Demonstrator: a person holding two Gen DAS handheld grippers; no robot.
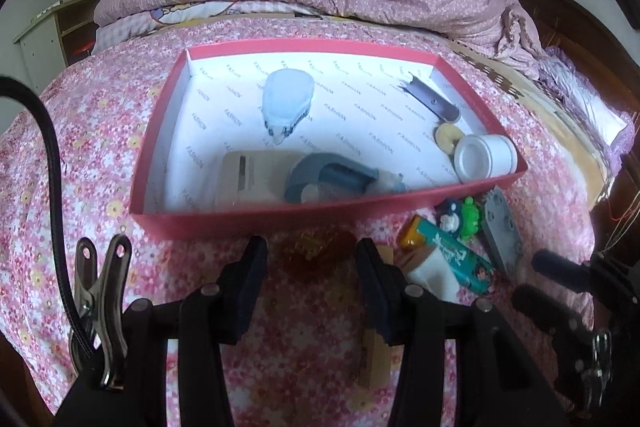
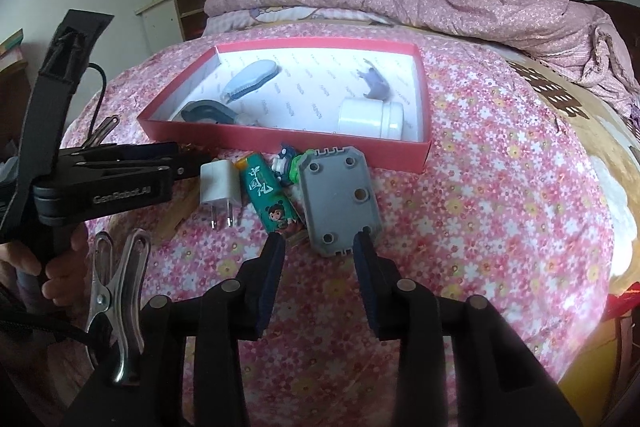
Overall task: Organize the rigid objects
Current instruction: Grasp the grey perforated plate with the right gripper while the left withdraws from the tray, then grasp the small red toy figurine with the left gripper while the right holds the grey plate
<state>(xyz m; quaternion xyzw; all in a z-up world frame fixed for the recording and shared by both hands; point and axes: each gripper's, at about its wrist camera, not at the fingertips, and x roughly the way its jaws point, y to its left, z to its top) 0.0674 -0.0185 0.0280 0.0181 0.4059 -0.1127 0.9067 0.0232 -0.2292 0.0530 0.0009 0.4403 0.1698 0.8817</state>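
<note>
My left tool (image 1: 312,251) is spread wide over a red trinket (image 1: 316,257) on the bed (image 2: 500,195), just before the red box (image 2: 280,143). Rightward lie a white charger (image 2: 219,187), a green lighter (image 2: 268,199) and a grey plate (image 2: 340,199). My right tool (image 2: 320,247) is spread, empty, at the plate's near edge.

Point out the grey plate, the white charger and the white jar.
Grey plate (image 2: 340,199), right wrist view, centre of its flat face.
White charger (image 2: 218,183), right wrist view, middle of its body, above the prongs.
White jar (image 2: 362,121), right wrist view, its side wall.
</note>
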